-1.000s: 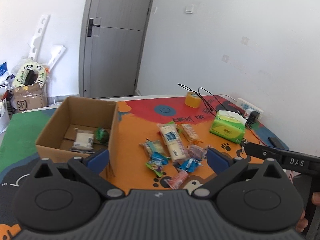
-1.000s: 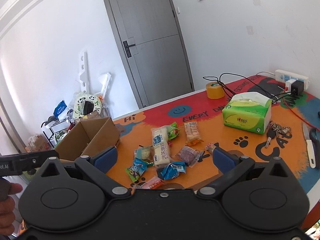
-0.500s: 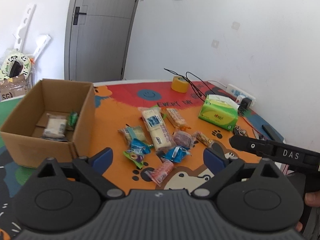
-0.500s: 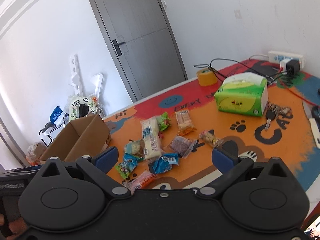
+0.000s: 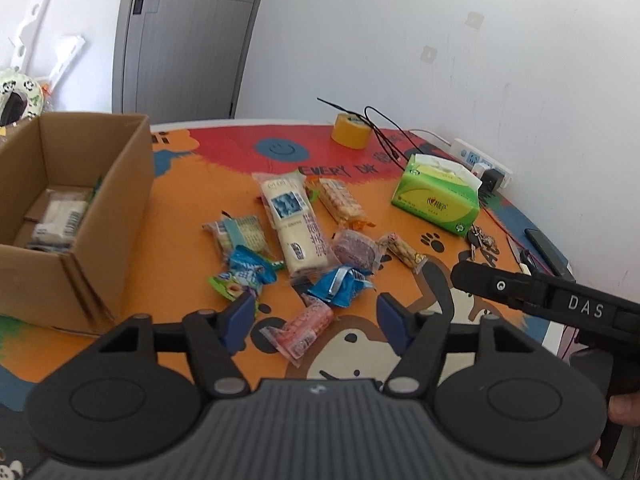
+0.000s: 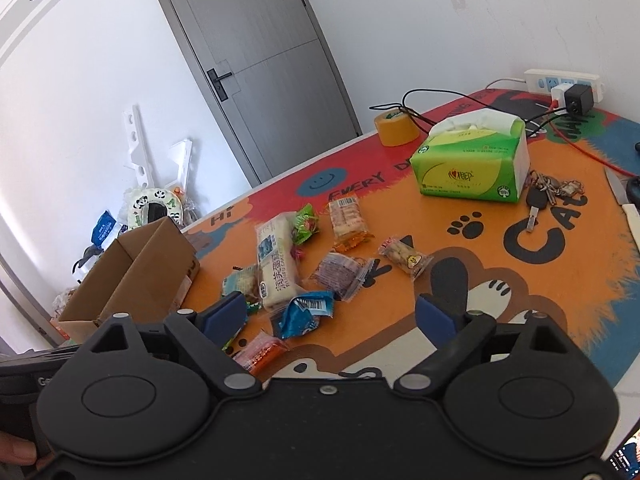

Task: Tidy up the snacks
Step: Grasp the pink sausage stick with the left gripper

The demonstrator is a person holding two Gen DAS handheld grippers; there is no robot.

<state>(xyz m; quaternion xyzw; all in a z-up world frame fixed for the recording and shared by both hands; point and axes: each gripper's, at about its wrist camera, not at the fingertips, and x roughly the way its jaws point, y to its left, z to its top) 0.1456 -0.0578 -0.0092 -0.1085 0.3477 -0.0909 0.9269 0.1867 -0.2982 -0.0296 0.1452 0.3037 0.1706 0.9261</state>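
Note:
Several wrapped snacks lie in a loose pile on the orange mat. Among them are a long white cake pack (image 5: 296,224) (image 6: 276,264), a blue packet (image 5: 340,286) (image 6: 306,312) and a pink packet (image 5: 300,328) (image 6: 260,354). My left gripper (image 5: 316,320) hovers over the pink packet with its jaws closing, and the pads are not on it. My right gripper (image 6: 330,318) hangs above the blue packet, jaws wide and closing slightly, holding nothing. An open cardboard box (image 5: 80,208) (image 6: 136,268) stands left of the pile with a white packet (image 5: 60,216) inside.
A green tissue box (image 5: 438,196) (image 6: 468,164), a yellow tape roll (image 5: 351,134) (image 6: 396,130), keys (image 6: 548,192), cables and a power strip (image 6: 560,80) sit at the back right. A knife (image 6: 624,200) lies at the far right. A black bar marked DAS (image 5: 560,300) crosses the left wrist view.
Both grippers have come down and closer to the snack pile. The left jaws have narrowed clearly and the right jaws a little. The box has slid toward the left edge of the left wrist view.

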